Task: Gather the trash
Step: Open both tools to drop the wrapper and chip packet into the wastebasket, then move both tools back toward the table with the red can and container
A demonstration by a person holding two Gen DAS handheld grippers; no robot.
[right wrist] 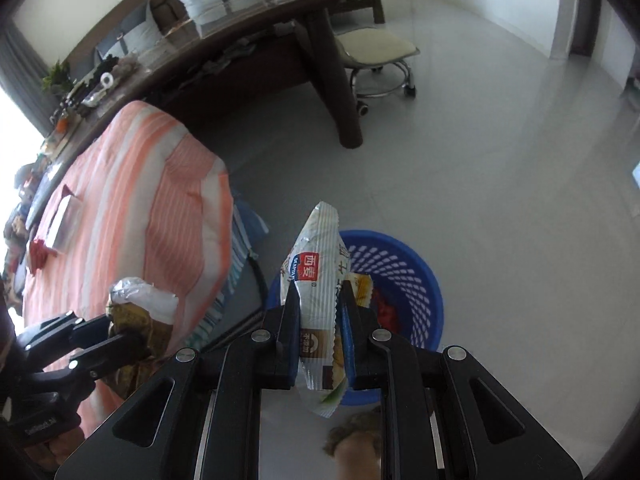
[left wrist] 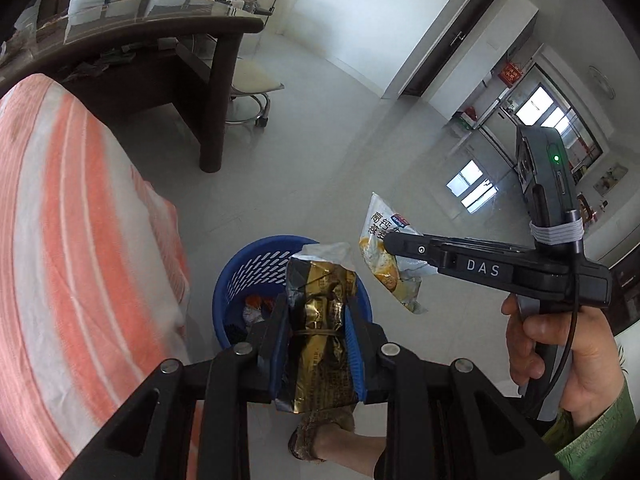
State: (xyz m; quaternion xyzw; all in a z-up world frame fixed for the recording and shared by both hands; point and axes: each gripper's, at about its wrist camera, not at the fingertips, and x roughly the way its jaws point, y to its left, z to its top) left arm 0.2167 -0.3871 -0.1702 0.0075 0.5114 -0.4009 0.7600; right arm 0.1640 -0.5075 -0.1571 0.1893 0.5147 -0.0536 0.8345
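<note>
My left gripper (left wrist: 318, 308) is shut on a gold and black snack wrapper (left wrist: 320, 320) and holds it above the blue perforated trash basket (left wrist: 240, 276). My right gripper (right wrist: 320, 300) is shut on a white oatmeal packet (right wrist: 316, 276) and holds it over the near rim of the same basket (right wrist: 416, 280), which holds some red and orange trash. In the left wrist view the right gripper (left wrist: 390, 246) with its packet (left wrist: 384, 264) hangs to the right of the basket. In the right wrist view the left gripper (right wrist: 136, 340) with the gold wrapper (right wrist: 136, 312) is at the lower left.
A table with an orange striped cloth (right wrist: 132, 208) stands left of the basket, with a clear box (right wrist: 64, 220) and red scrap (right wrist: 38, 256) on it. A dark wooden table (right wrist: 248, 52), a wheeled stool (right wrist: 380, 52) and a sofa stand behind. The person's slippered foot (left wrist: 320, 436) is below.
</note>
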